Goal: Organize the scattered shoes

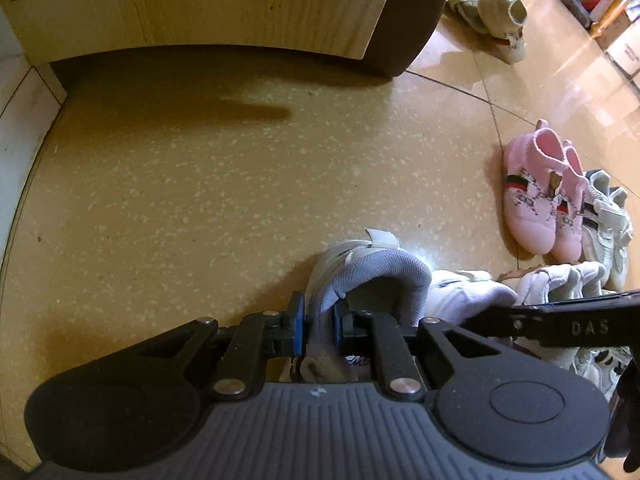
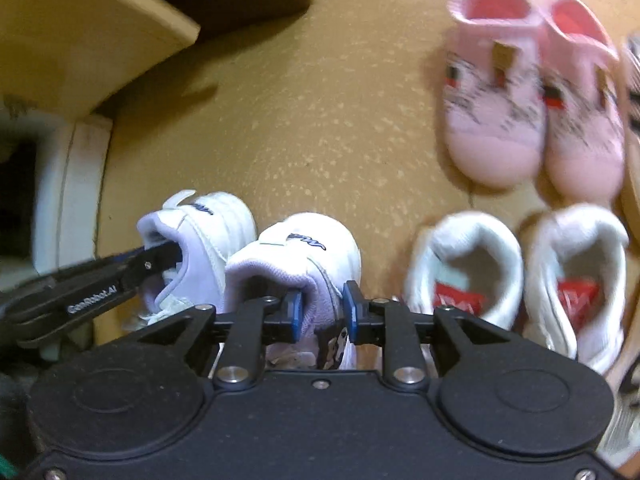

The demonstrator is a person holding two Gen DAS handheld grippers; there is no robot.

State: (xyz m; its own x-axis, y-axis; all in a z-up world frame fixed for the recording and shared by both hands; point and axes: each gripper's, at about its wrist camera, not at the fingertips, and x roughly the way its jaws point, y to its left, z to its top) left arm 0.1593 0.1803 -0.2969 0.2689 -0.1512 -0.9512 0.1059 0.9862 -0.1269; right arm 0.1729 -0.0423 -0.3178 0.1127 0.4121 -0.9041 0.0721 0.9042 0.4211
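The left hand-held gripper (image 1: pixel 319 322) is pinching the grey mesh heel collar of a small white and lavender strap sneaker (image 1: pixel 360 276) low over the speckled tan tile floor (image 1: pixel 200 200), its blue pads (image 1: pixel 297 320) pressing the fabric. "DAS" is showing on the black finger at the right edge. The right hand-held gripper (image 2: pixel 322 314) is gripping the heel of the matching white sneaker (image 2: pixel 304 256) just right of it; the other tool's arm reads "GenRobot.AI". Farther right, a white pair with red insole labels (image 2: pixel 516 276) is standing side by side, and beyond it a pink knit pair (image 2: pixel 532 96). A pale wooden cabinet (image 1: pixel 240 4) is standing at the far left.
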